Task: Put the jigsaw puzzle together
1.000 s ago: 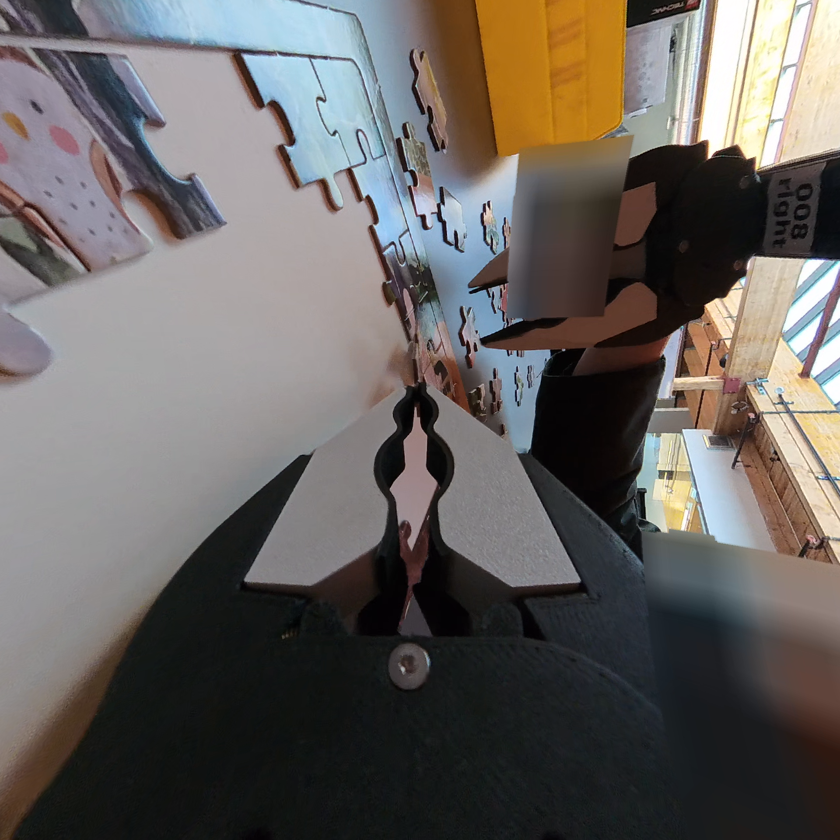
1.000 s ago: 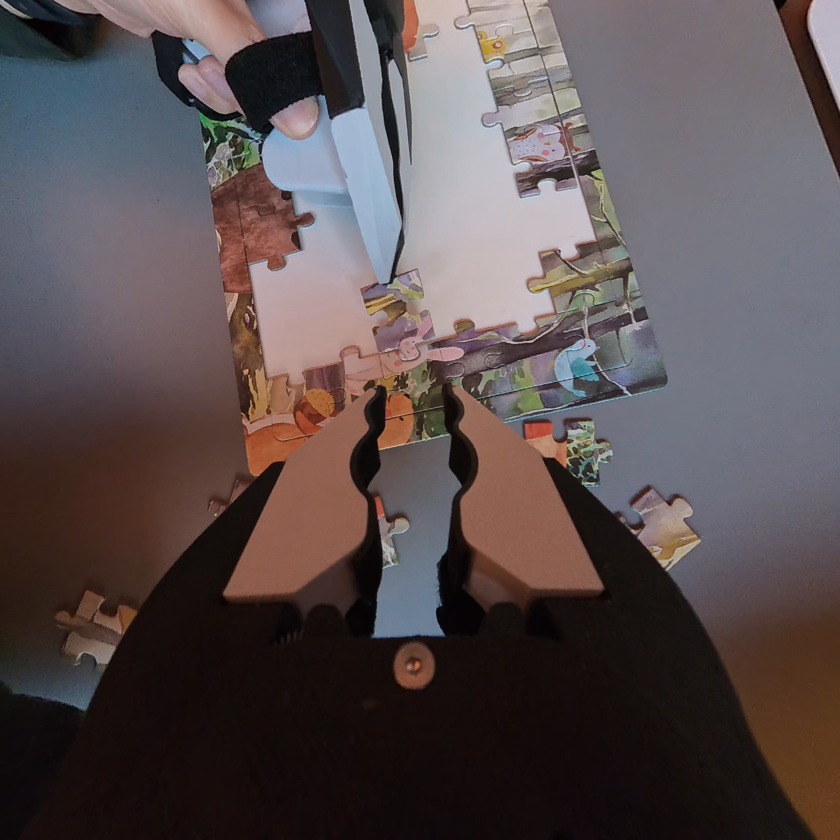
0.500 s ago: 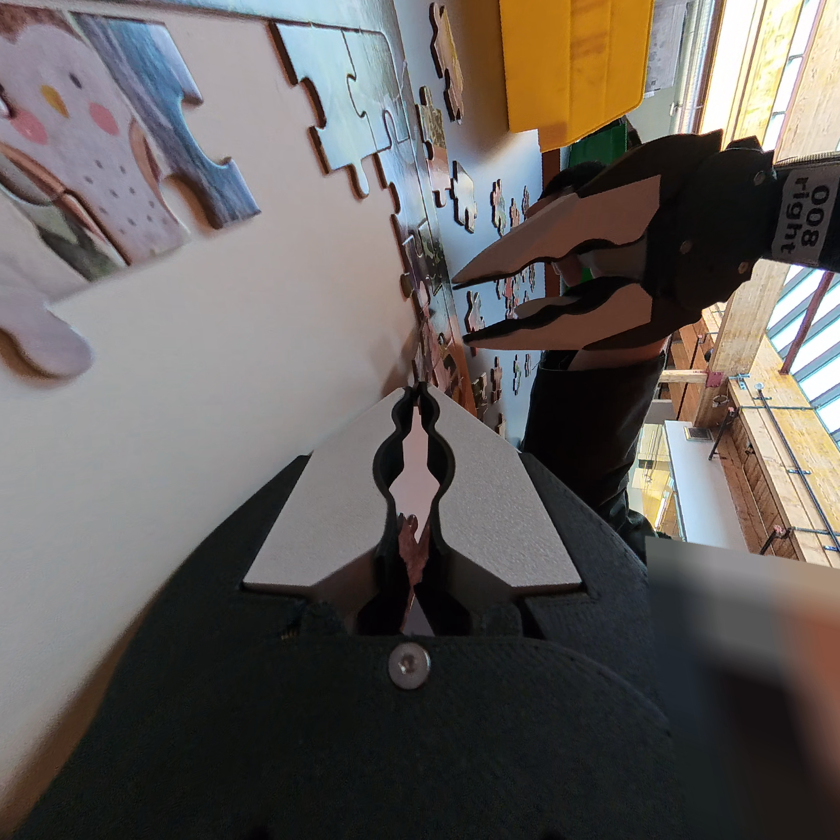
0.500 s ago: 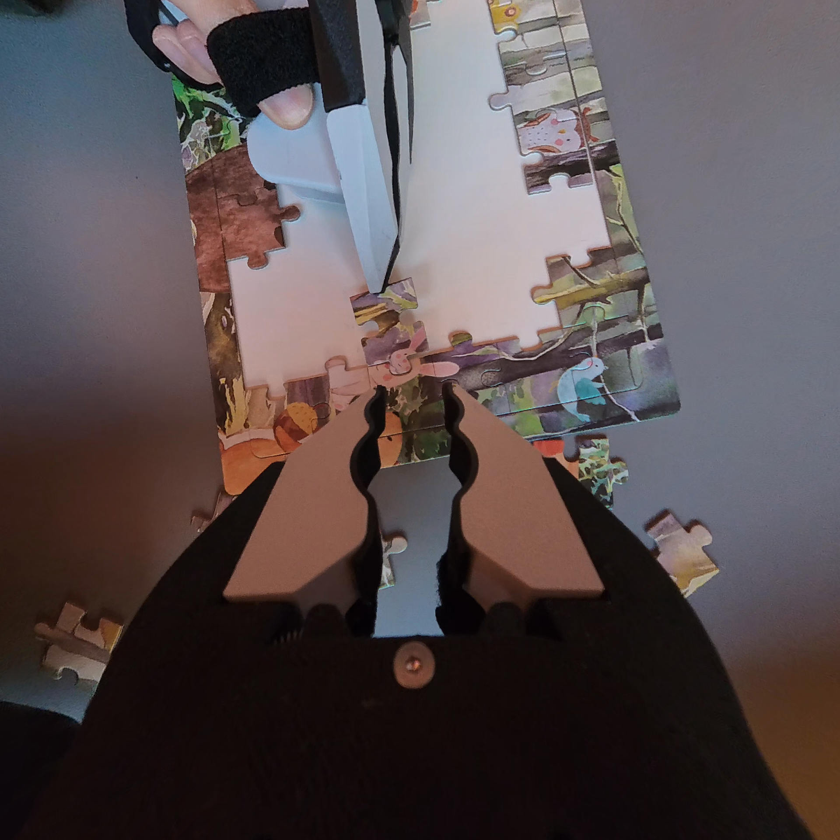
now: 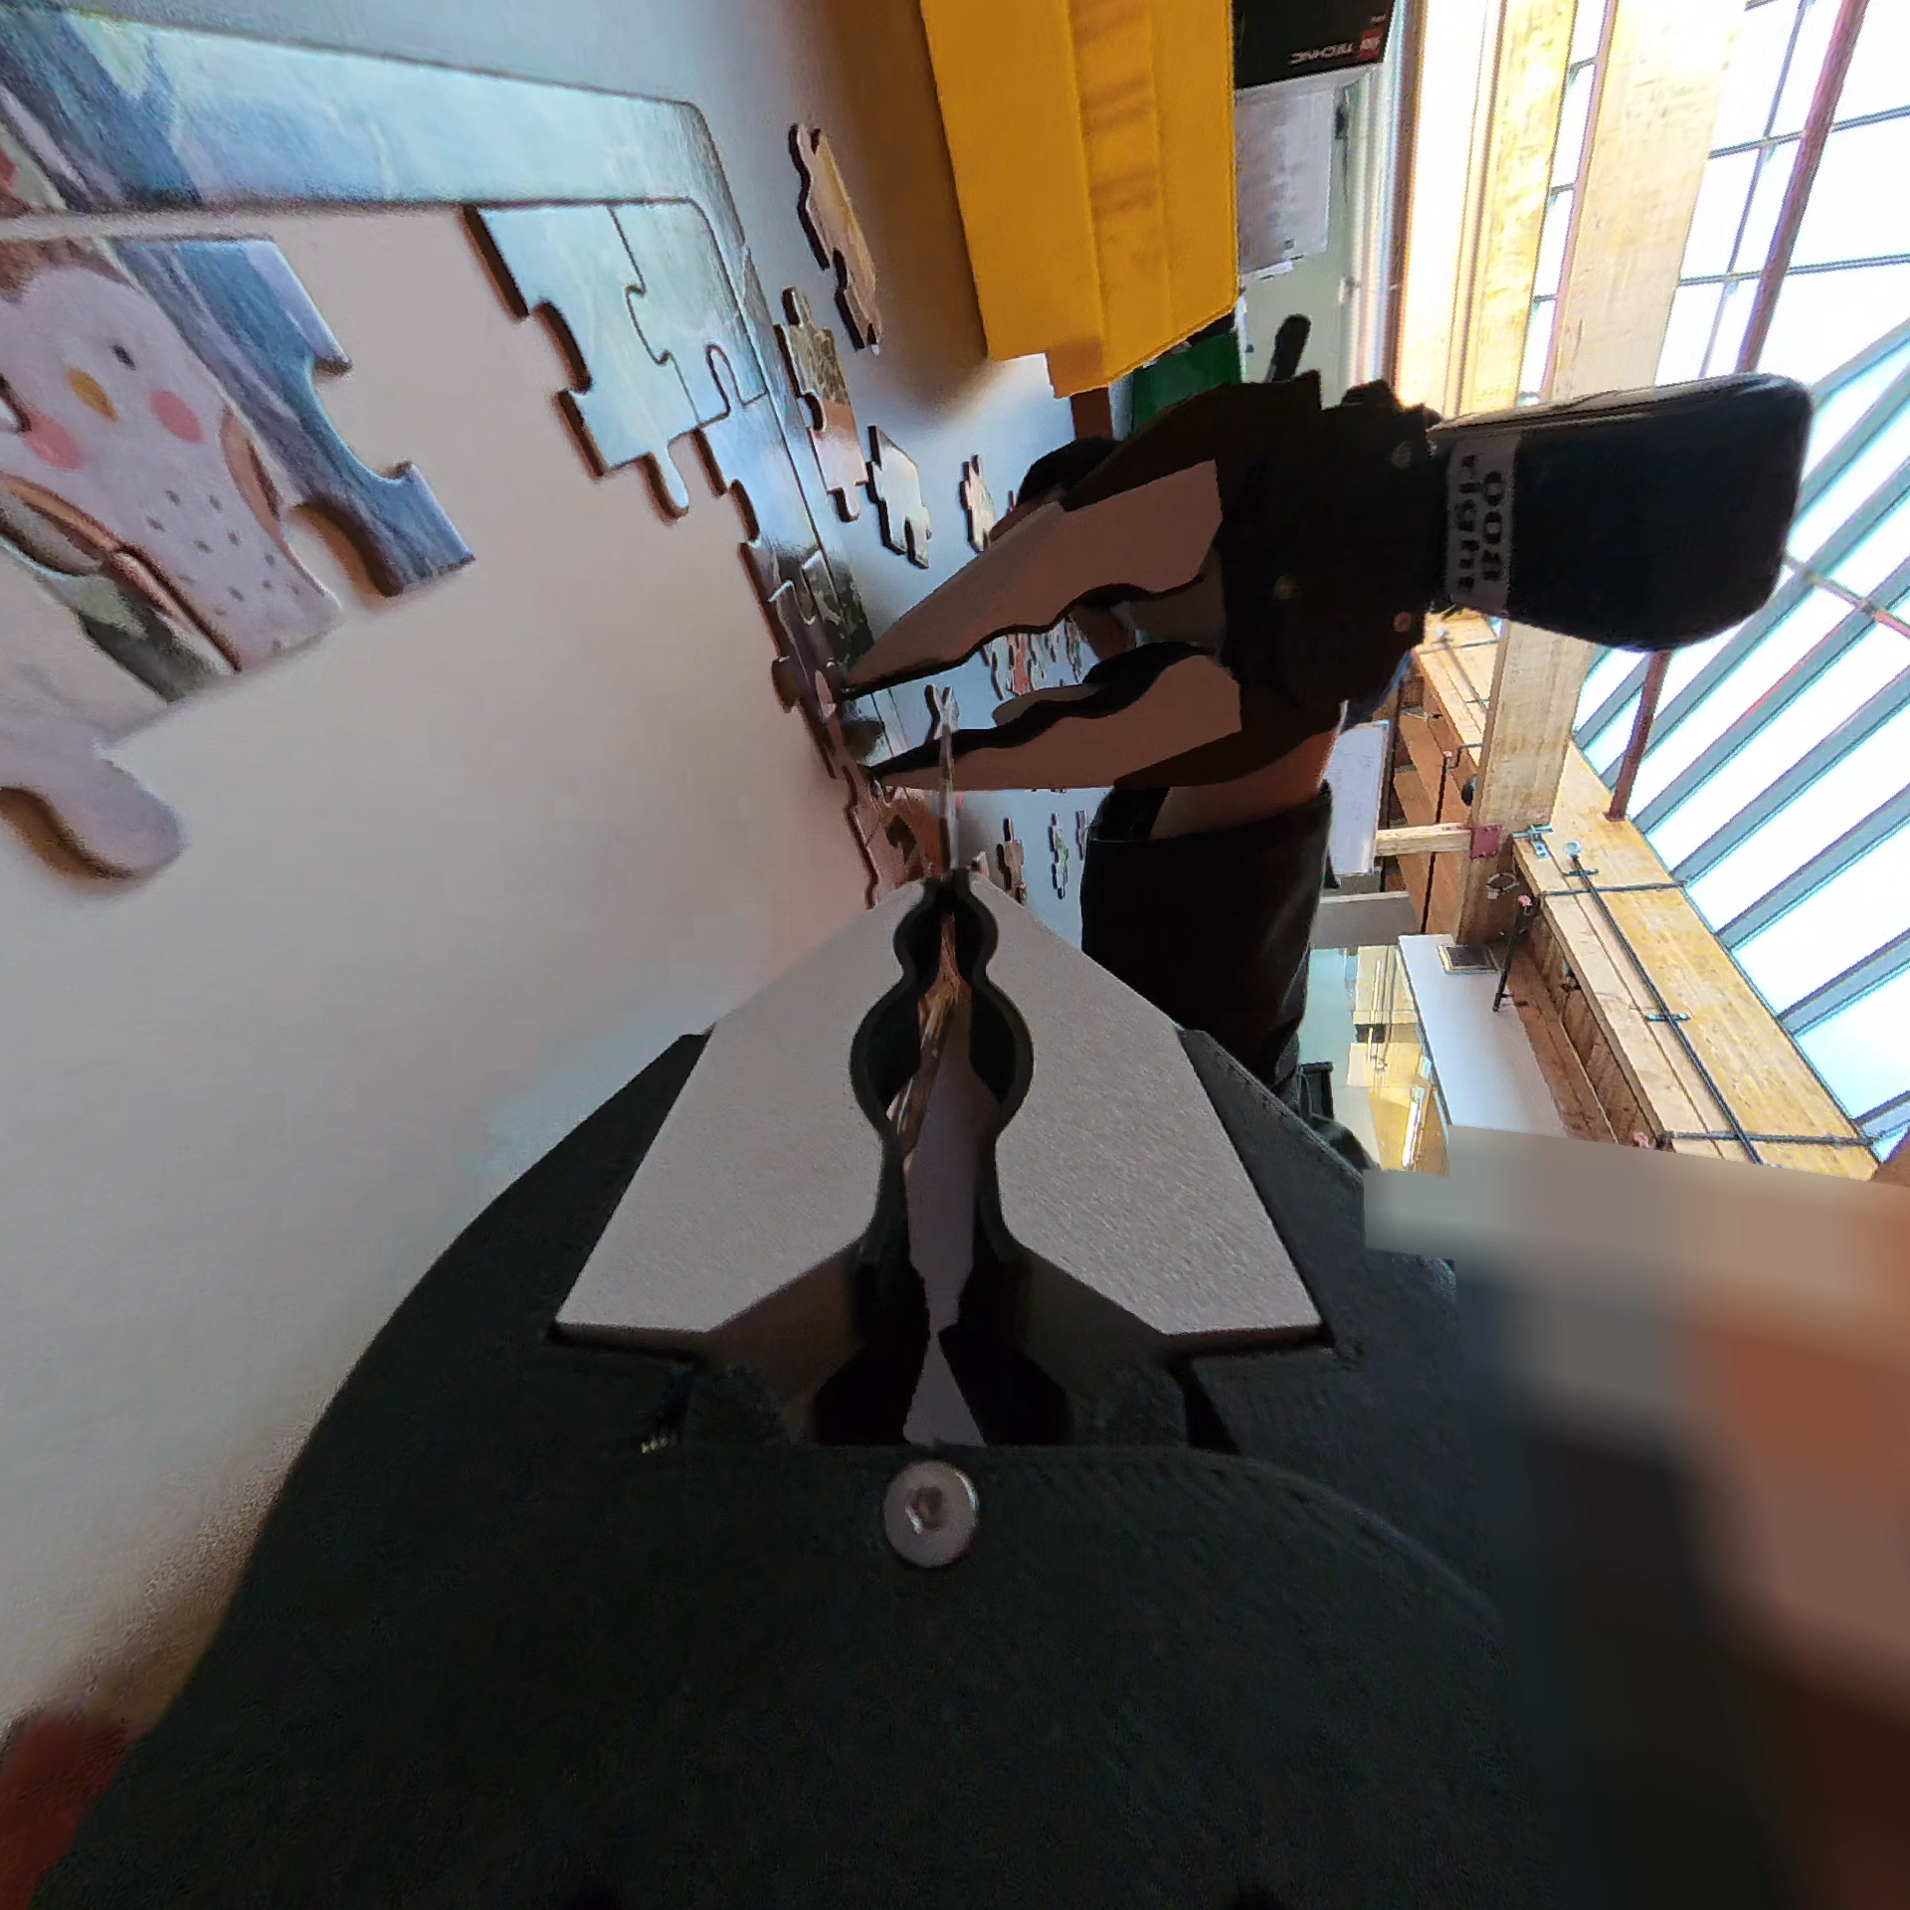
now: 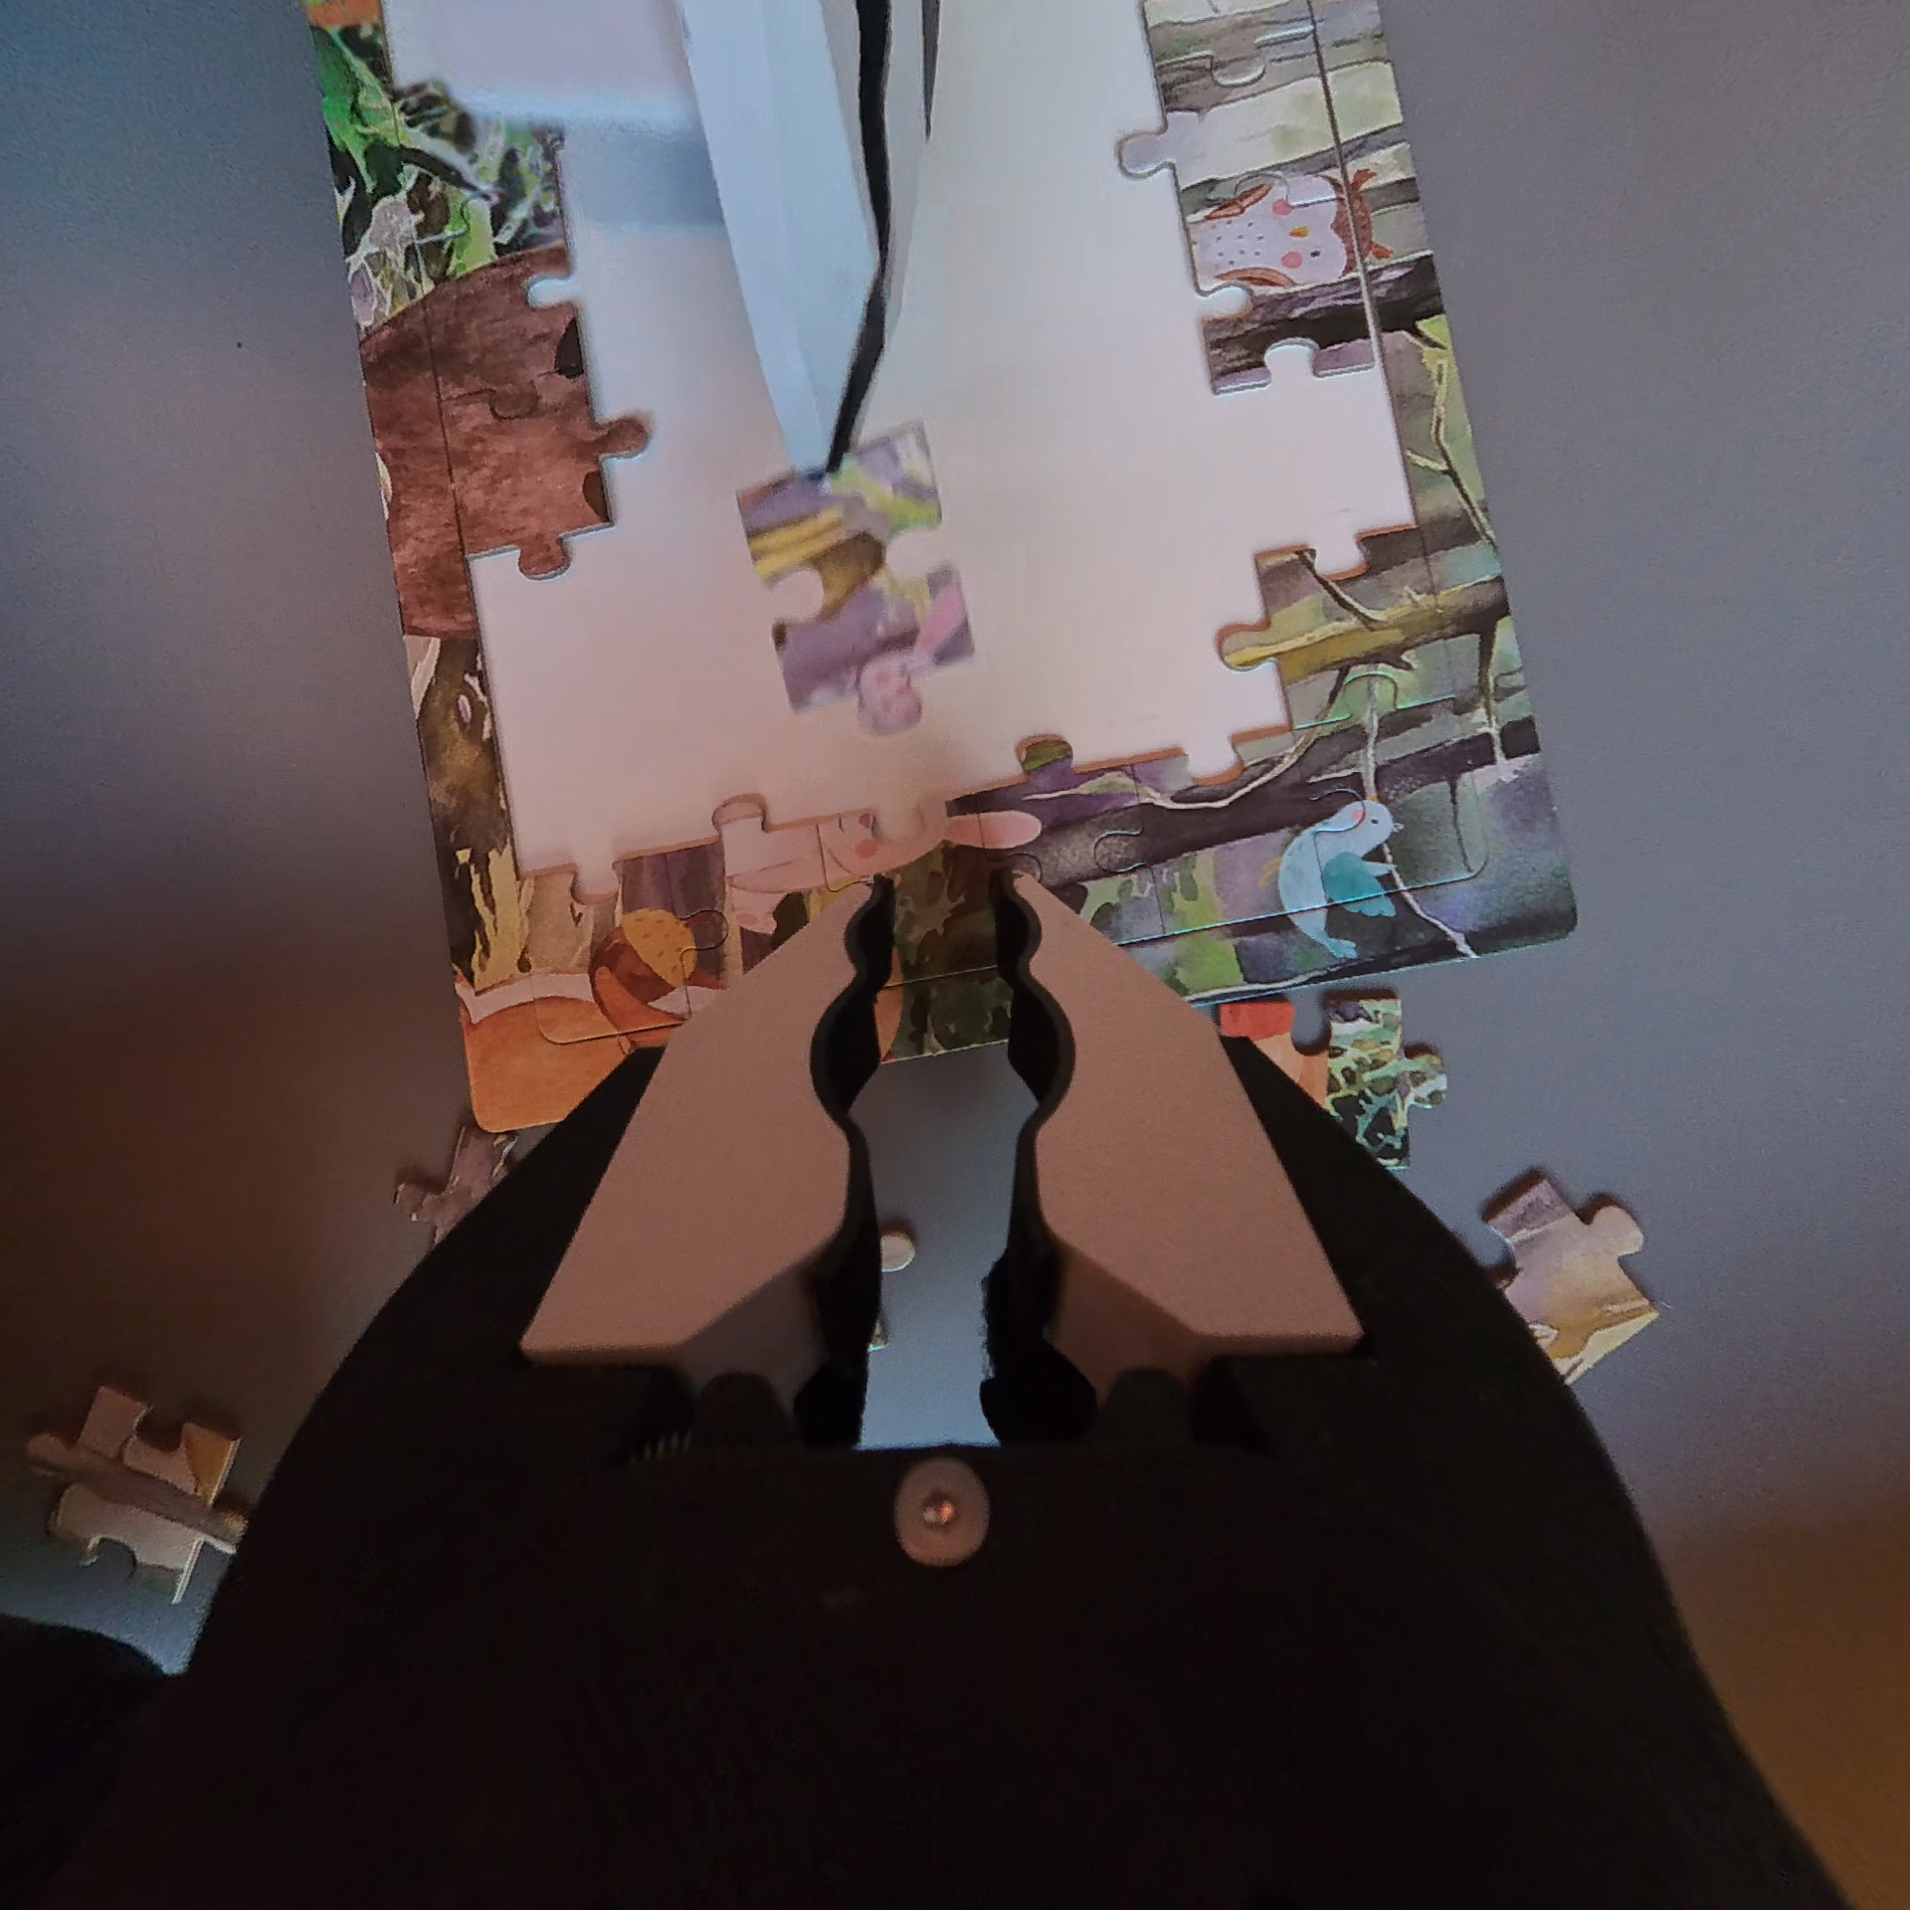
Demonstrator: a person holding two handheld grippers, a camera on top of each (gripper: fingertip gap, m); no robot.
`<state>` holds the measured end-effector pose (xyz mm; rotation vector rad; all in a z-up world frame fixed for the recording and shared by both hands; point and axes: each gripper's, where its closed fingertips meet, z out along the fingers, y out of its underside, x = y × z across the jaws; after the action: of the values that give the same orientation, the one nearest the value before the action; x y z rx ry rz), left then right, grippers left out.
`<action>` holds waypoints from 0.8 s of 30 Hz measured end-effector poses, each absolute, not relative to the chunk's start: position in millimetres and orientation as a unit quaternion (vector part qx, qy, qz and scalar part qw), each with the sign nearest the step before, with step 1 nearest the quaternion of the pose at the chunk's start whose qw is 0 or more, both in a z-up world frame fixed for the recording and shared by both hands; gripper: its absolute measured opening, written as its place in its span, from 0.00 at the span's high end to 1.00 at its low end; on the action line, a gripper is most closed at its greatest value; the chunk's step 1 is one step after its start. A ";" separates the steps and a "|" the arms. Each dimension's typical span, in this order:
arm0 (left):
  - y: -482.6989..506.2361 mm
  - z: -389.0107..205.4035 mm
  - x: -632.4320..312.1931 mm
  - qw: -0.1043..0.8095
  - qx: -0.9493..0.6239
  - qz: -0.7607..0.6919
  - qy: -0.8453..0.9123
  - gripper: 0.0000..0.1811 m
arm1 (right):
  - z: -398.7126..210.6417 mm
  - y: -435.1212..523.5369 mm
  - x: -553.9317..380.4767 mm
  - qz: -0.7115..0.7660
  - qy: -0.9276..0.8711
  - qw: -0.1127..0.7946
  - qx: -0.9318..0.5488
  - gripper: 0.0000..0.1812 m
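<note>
On the grey table (image 6: 1705, 517), the left hand-held gripper (image 6: 832, 470) pinches a purple-green puzzle piece (image 6: 858, 579); the right (image 6: 941, 889) gapes.

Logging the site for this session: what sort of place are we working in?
Probably a workshop or lab loft, not a home: big grid windows, exposed timber beams, yellow bins by the grey table with the puzzle board.

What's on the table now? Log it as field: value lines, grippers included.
left gripper: shut on the puzzle piece, held over the white gap
right gripper: open, empty, tips over the bottom border
puzzle board: border mostly assembled, white centre unfilled
loose pieces: scattered on the grey table beside the board
yellow bin: past the board
</note>
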<state>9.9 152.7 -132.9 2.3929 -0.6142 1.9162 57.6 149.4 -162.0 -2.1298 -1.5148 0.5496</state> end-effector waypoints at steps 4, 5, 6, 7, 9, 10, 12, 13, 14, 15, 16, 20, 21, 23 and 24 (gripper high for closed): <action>172.4 -130.3 -26.5 -0.041 0.809 0.539 -0.229 1.00 | -155.3 155.8 55.5 0.180 -0.565 0.258 -0.763 0.91; 179.9 -131.1 -37.3 -0.060 0.825 0.512 -0.233 1.00 | -149.1 159.1 53.5 0.178 -0.565 0.275 -0.757 0.92; 186.9 -130.6 -46.8 -0.078 0.836 0.490 -0.236 1.00 | -142.5 162.7 52.8 0.173 -0.564 0.291 -0.753 0.92; 192.4 -128.6 -54.5 -0.092 0.843 0.474 -0.237 1.00 | -136.5 166.5 53.7 0.164 -0.562 0.306 -0.751 0.92; 198.2 -120.0 -63.7 -0.104 0.841 0.476 -0.233 1.00 | -128.5 172.6 58.5 0.142 -0.560 0.326 -0.748 0.92; 199.3 -112.5 -66.7 -0.105 0.834 0.491 -0.228 1.00 | -126.3 175.4 61.6 0.129 -0.559 0.332 -0.749 0.92; 204.8 -92.8 -76.5 -0.117 0.818 0.521 -0.213 1.00 | -120.9 182.5 65.5 0.097 -0.561 0.349 -0.745 0.92; 210.3 -82.6 -83.6 -0.137 0.814 0.525 -0.206 1.00 | -115.9 186.5 65.2 0.080 -0.563 0.362 -0.738 0.91; 215.7 -73.0 -90.5 -0.161 0.812 0.524 -0.202 1.00 | -109.2 190.6 63.4 0.062 -0.566 0.378 -0.730 0.91; 218.3 -64.8 -96.0 -0.180 0.811 0.519 -0.204 1.00 | -100.6 194.6 60.3 0.043 -0.569 0.395 -0.720 0.89; 217.7 -58.1 -99.4 -0.190 0.811 0.513 -0.208 1.00 | -89.0 199.5 56.1 0.019 -0.571 0.419 -0.706 0.89; 196.5 -29.8 -87.2 -0.194 0.789 0.530 -0.245 1.00 | -34.4 193.6 3.0 -0.008 -0.593 0.525 -0.611 0.82; 190.6 -27.9 -82.9 -0.192 0.788 0.525 -0.258 1.00 | -29.4 187.6 -11.6 -0.005 -0.603 0.530 -0.596 0.79; 181.5 -26.7 -75.3 -0.189 0.789 0.514 -0.279 1.00 | -27.4 179.1 -34.1 0.000 -0.618 0.525 -0.585 0.71; 177.0 -26.3 -72.0 -0.186 0.788 0.512 -0.288 1.00 | -27.9 177.5 -41.0 -0.003 -0.621 0.521 -0.585 0.70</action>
<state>-72.0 177.0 -26.3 2.8171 -1.0313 1.8315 -41.0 177.5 -27.9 -1.4011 -1.4890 -0.0065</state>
